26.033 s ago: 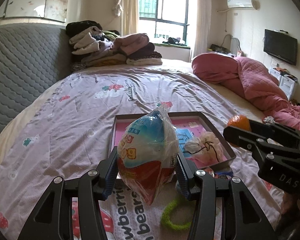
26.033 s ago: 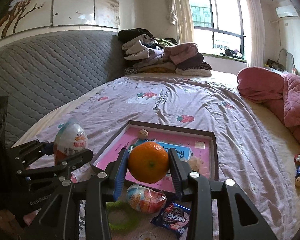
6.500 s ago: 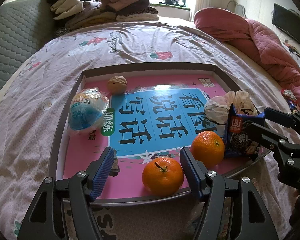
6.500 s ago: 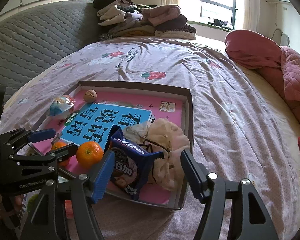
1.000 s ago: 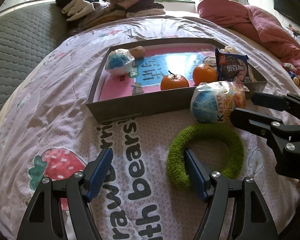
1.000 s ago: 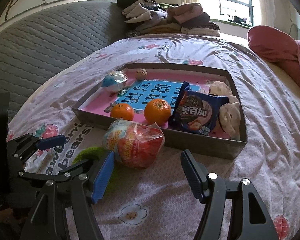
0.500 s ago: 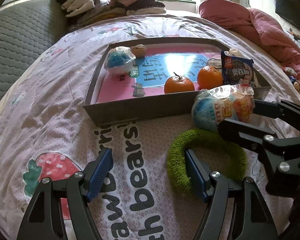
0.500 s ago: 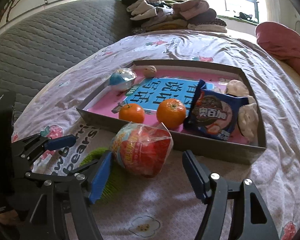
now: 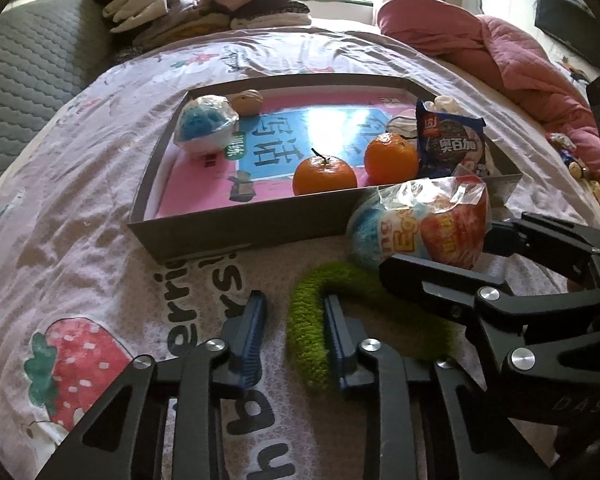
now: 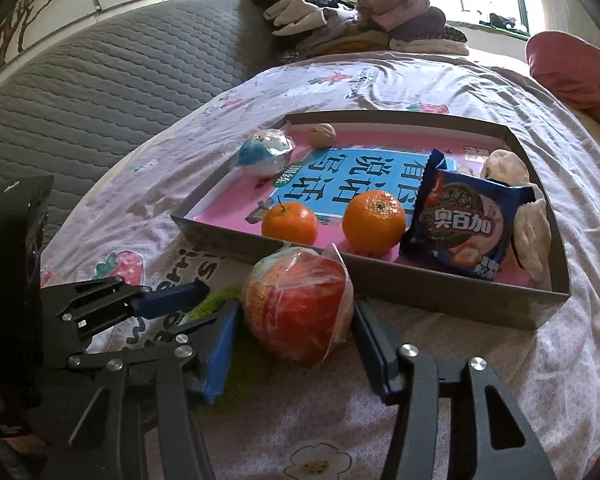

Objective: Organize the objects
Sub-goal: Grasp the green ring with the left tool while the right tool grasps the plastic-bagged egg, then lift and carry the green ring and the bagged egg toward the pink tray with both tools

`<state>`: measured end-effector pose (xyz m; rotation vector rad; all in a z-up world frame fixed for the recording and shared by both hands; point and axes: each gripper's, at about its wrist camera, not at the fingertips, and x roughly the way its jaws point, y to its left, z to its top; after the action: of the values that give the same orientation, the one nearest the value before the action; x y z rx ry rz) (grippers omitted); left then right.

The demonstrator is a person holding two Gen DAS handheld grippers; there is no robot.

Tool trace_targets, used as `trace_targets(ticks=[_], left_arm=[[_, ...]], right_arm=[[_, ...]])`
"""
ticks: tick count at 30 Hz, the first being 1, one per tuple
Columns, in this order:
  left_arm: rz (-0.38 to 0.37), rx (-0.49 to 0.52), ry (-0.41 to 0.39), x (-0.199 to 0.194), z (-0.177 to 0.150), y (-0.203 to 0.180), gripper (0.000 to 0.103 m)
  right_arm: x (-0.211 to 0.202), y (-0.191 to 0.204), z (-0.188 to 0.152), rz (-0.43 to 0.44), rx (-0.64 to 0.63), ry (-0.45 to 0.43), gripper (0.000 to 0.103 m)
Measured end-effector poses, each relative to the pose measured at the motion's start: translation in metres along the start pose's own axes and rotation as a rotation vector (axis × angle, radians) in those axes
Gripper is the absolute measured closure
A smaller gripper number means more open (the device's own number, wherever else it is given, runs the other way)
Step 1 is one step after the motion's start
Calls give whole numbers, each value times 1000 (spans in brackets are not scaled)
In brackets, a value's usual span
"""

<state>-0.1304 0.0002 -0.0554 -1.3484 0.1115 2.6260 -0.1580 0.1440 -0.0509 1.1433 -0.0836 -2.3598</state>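
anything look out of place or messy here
Two things lie outside the tray: the wrapped toy egg, between the right gripper's fingers, and the green ring, which the left gripper straddles on one side. The cookie pack leans tilted on a crumpled bag. Nothing looks spilled.

We count two oranges (image 10: 289, 222), two wrapped toy eggs (image 10: 298, 304), one walnut (image 10: 321, 135), one biscuit packet (image 10: 466, 226), one green ring (image 9: 312, 320)

The tray (image 9: 236, 228) is grey outside, pink and blue inside, holding two orange tangerines (image 9: 324, 176) and a dark blue cookie packet (image 10: 466, 222). The headband (image 9: 312, 320) is fuzzy green. The bedsheet (image 9: 80, 200) is pale pink with red strawberries.
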Motion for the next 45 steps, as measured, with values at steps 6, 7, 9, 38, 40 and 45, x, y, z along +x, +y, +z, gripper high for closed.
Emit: trace_targets(ticks=[6, 7, 9, 38, 40, 45], left_arm=[[-27, -4, -7, -1, 1, -1, 88], [-29, -1, -12, -2, 1, -2, 88], [-39, -1, -18, -3, 0, -2, 89], [-37, -20, -91, -28, 2, 2, 89], [-35, -25, -107, -31, 2, 3, 90], [-31, -29, -124, -36, 3, 4, 89]], right_arm=[[-3, -1, 0, -1, 2, -6, 49], [-3, -1, 0, -4, -1, -8, 49], [-5, -1, -1, -6, -3, -12, 49], [-35, -7, 3, -10, 6, -100, 49], [-39, -8, 4, -11, 10, -110, 49], [-48, -11, 6, -14, 15, -134, 49]])
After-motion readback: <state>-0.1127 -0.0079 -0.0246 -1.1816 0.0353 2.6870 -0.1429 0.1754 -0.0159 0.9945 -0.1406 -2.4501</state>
